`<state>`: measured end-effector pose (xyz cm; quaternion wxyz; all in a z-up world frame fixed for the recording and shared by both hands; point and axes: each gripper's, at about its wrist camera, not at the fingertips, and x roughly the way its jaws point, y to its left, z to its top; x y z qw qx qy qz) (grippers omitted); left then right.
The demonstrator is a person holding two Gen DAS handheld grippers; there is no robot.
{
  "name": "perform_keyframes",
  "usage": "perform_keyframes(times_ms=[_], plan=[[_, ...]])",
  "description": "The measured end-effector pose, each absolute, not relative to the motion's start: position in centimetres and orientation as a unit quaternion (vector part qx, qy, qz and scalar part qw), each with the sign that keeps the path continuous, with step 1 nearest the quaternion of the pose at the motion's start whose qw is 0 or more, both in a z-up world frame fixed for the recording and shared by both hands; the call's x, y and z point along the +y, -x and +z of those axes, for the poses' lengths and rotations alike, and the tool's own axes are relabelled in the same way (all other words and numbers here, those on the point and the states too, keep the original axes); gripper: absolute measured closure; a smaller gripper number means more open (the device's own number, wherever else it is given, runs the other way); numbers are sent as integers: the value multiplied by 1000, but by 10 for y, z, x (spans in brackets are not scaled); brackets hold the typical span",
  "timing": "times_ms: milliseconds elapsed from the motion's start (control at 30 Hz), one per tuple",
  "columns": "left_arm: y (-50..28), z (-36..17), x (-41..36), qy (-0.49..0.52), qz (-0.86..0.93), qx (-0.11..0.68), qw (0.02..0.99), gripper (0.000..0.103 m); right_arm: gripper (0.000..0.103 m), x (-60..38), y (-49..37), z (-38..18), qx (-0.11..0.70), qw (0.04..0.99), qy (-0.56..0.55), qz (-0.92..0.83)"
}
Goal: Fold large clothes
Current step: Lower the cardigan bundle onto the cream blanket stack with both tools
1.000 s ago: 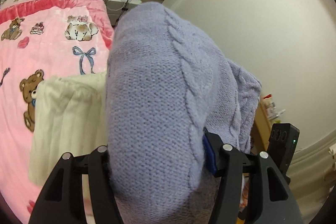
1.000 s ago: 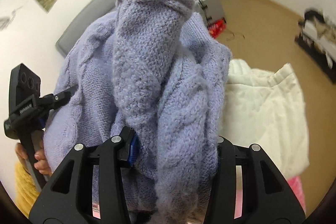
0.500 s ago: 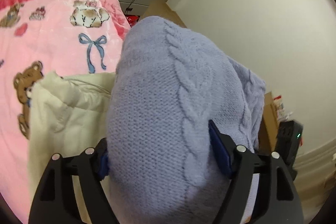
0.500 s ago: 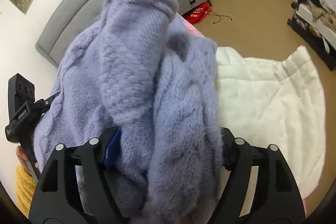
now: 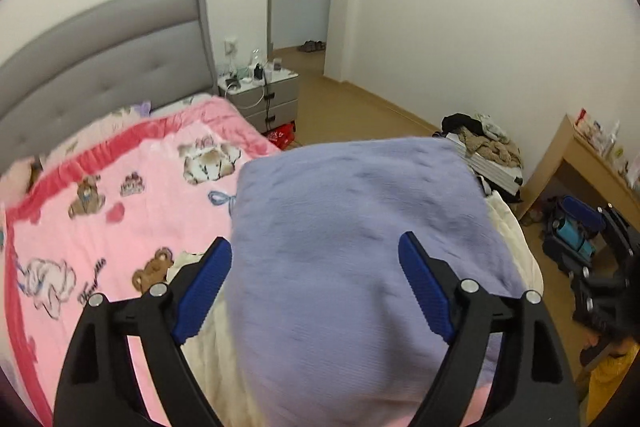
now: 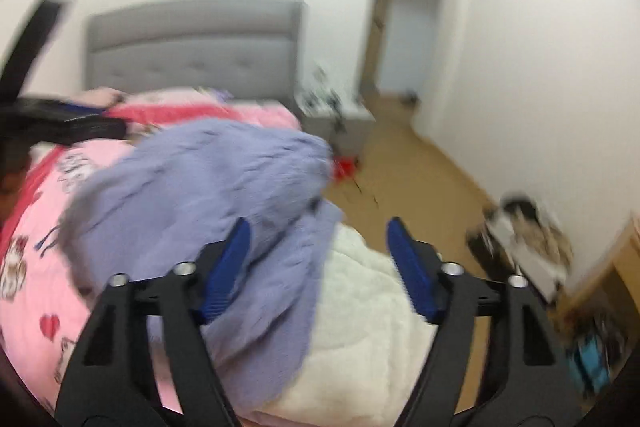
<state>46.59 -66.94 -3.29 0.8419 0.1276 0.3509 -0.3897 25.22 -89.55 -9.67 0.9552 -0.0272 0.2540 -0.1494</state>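
Here, both tools hang wide open over a bed: the left tool (image 5: 316,267) w/ its blue pads spread either side of a lilac knit sweater (image 5: 360,247), gripping nothing; the right tool (image 6: 318,255) likewise agape, empty, the sweater's edge (image 6: 224,187) lying partly between its fingers but not pinched. The sweater sits in a bundled heap atop a cream quilted garment (image 6: 368,327), which in turn rests on the pink teddy-print blanket (image 5: 120,211). Right-wrist view is motion-blurred, so fine detail of the knit is lost. Bkgd: grey headboard (image 5: 100,55), nightstand (image 5: 260,95), a clothes pile (image 5: 484,143) by the far wall.

Step in hand, by appearances: the sweater looks just set down and let go, between a drop and a fresh grip. Next move prob. calls for spreading the heap flat, finding sleeves or hem, then pinching two edges clear of the cream layer beneath, lest both get lifted together.
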Motion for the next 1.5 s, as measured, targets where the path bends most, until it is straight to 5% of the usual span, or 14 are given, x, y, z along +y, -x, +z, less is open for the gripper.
perform_keyframes(times_ms=[67, 200, 700, 900, 1167, 1500], plan=[[-458, -41, -674, -139, -393, 362, 834, 19, 55, -878, -243, -107, 232, 966, 55, -99], [-455, -71, -682, -157, -388, 399, 816, 19, 73, -851, -267, -150, 322, 928, 147, -118], [-385, -140, -709, -249, -360, 367, 820, 5, 74, -920, -294, -251, 452, 875, 34, -169], [-380, -115, -683, -205, -372, 338, 840, 5, 51, -941, -275, -220, 400, 902, -40, -157], [-361, -103, -655, -171, -388, 308, 852, 6, 51, -924, -248, -174, 236, 960, -65, -135], [-361, -123, -679, -221, -379, 327, 837, 5, 68, -895, -293, -212, 357, 923, -9, -143]])
